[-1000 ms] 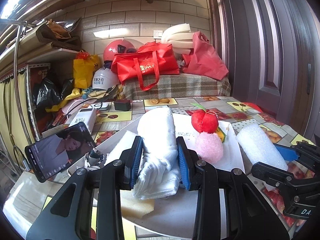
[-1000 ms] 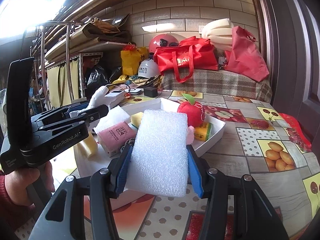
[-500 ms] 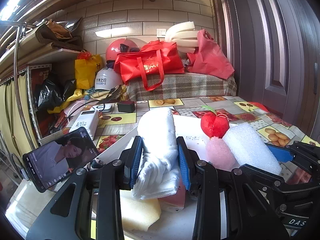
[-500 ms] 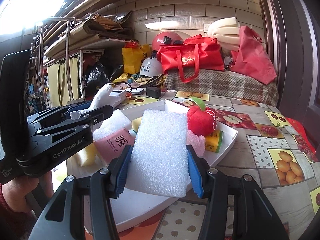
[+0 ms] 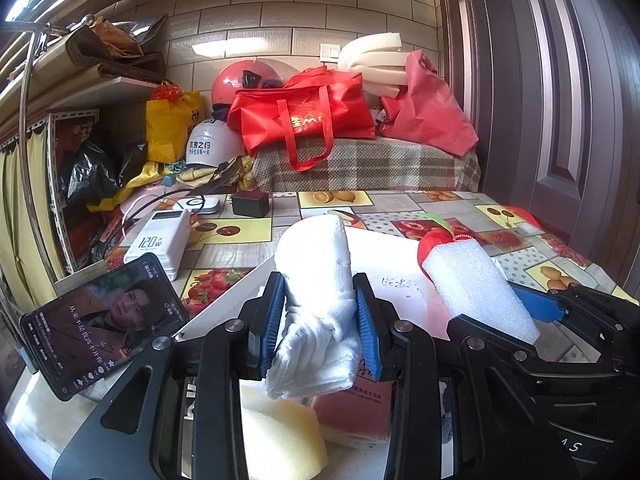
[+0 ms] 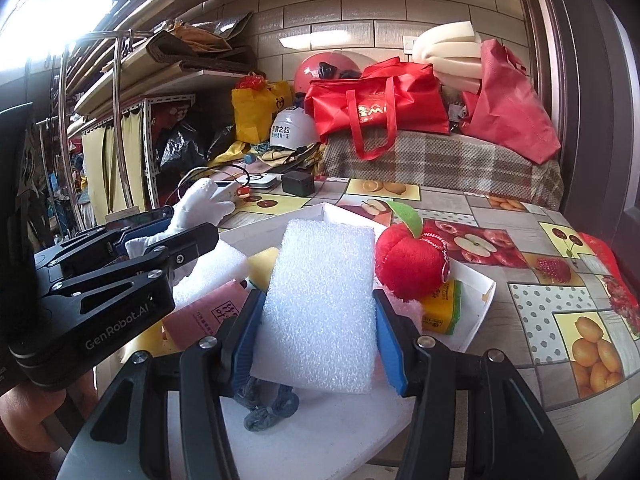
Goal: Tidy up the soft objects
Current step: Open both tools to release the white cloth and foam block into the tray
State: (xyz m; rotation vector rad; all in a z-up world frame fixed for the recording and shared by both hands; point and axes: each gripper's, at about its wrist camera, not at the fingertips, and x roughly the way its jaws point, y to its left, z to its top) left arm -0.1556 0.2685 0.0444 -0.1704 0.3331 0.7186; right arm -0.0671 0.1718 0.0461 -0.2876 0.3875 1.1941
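My left gripper (image 5: pixel 320 332) is shut on a rolled white towel (image 5: pixel 316 280) and holds it over the white tray (image 5: pixel 384 240). My right gripper (image 6: pixel 318 332) is shut on a white foam block (image 6: pixel 320 304), also over the tray (image 6: pixel 476 316); the block shows in the left wrist view (image 5: pixel 476 284). In the tray lie a red plush apple (image 6: pixel 408 260), a pink packet (image 6: pixel 208 312), a yellow sponge (image 5: pixel 280 432), a white foam piece (image 6: pixel 212 268), a yellow-green sponge (image 6: pixel 442 312) and a grey-blue cloth knot (image 6: pixel 268 408).
A phone playing video (image 5: pixel 100 320) leans at the table's left edge. A white power bank (image 5: pixel 158 240), a black charger (image 5: pixel 250 204) and cables lie behind the tray. Red bags (image 5: pixel 308 120) and helmets sit on a plaid-covered bench at the back.
Both grippers have moved forward and lower over the tray with their loads still held. The foam block now hides the pink fluffy ball in the left wrist view.
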